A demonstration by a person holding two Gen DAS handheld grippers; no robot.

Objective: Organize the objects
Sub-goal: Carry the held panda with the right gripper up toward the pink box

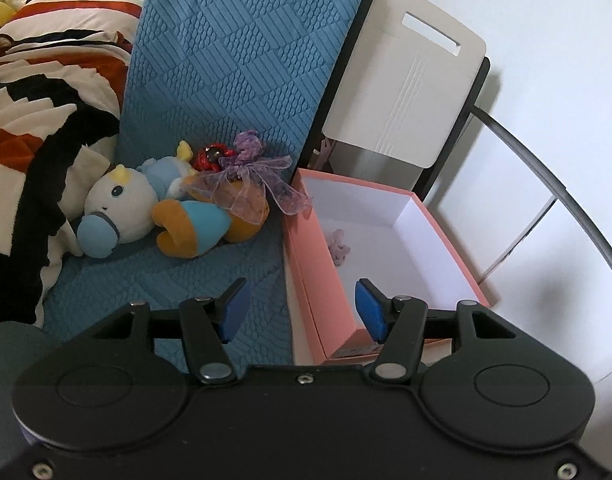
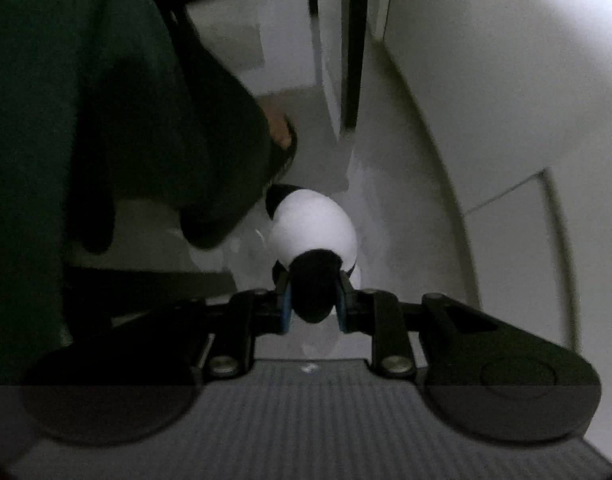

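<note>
On the far left lies the striped blanket (image 1: 30, 128), and just beside it on the blue quilted cover (image 1: 234, 80) our pile of toys: the white-headed plush horse (image 1: 118, 208), then the orange and blue plush (image 1: 194, 232) touching it, with a purple ribbon bow (image 1: 250, 184) draped over the top and a small red toy (image 1: 211, 159) tucked behind. Moving right, our left gripper (image 1: 302, 312) hangs with its blue pads apart and nothing between them, straddling the near wall of the pink box (image 1: 306, 260). Inside that box only a small pale purple toy (image 1: 338, 246) sits against the left wall; plenty of white floor is free. Behind it stands a white panel (image 1: 402, 92).

Over on the right hand, our right gripper (image 2: 314, 300) is clamped on a black part of the black-and-white plush (image 2: 310, 236), which dangles below it over a pale floor, beside a dark trouser leg (image 2: 106, 100).

We judge this one is bound for the box. Best to carry it well above the pink rim, lower it over the bare floor, and let go low, keeping our idle left tongs clear of the opening.
</note>
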